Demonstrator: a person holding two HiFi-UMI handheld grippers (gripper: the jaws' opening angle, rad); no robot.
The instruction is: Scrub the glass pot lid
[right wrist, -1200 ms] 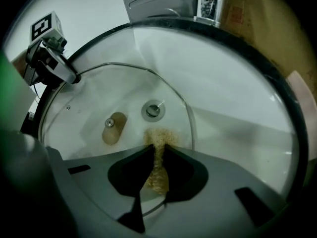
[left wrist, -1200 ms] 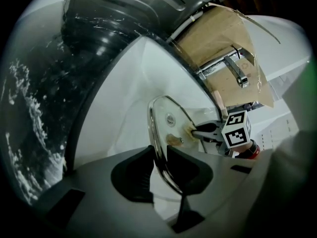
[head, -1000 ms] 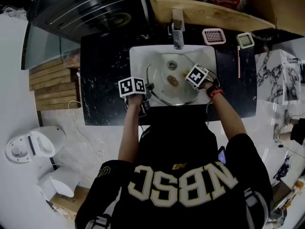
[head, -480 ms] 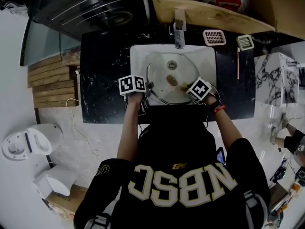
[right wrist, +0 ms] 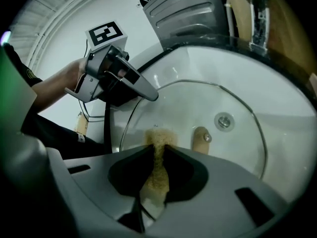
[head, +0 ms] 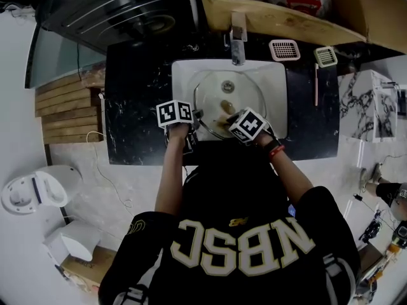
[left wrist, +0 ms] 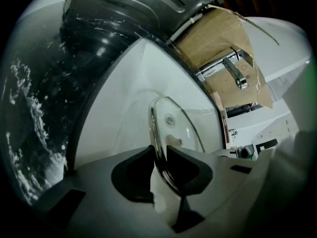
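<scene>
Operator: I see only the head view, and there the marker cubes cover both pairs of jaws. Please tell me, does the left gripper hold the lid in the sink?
Observer: Yes. In the left gripper view the left gripper is shut on the metal rim of the glass lid; the rim passes between the two jaws.
Operator: Thank you. And what is in the right one?
Observer: The right gripper is shut on a tan scrub pad, and the pad's front end appears to rest on the glass.
</scene>
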